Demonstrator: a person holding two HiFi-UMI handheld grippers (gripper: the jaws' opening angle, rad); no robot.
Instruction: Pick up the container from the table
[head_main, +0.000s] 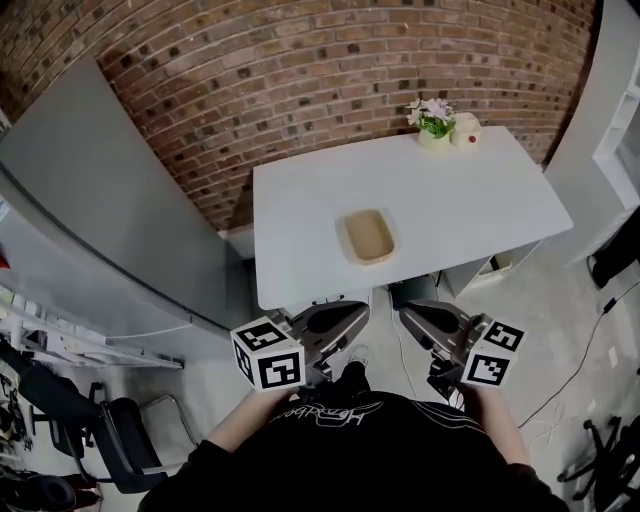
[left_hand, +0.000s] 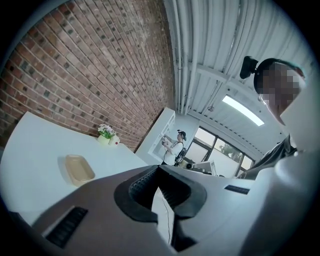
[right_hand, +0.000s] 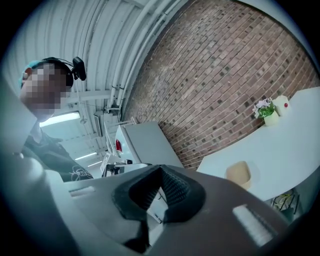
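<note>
A shallow tan container (head_main: 368, 237) lies alone near the front middle of the white table (head_main: 300, 205). It also shows in the left gripper view as the container (left_hand: 79, 169) and in the right gripper view as the container (right_hand: 239, 173). Both grippers hang close to my body, below the table's near edge and well short of the container. The left gripper (head_main: 345, 320) and the right gripper (head_main: 420, 318) point toward each other. In each gripper view the jaws meet at the tips, left gripper (left_hand: 159, 170) and right gripper (right_hand: 161, 170), with nothing between them.
A flower pot (head_main: 434, 122) and a small white jar (head_main: 465, 129) stand at the table's far right corner by the brick wall. A grey cabinet (head_main: 100, 200) flanks the left, a chair (head_main: 110, 440) sits lower left, and a cable (head_main: 590, 350) runs across the floor at right. A person (left_hand: 175, 147) stands far off.
</note>
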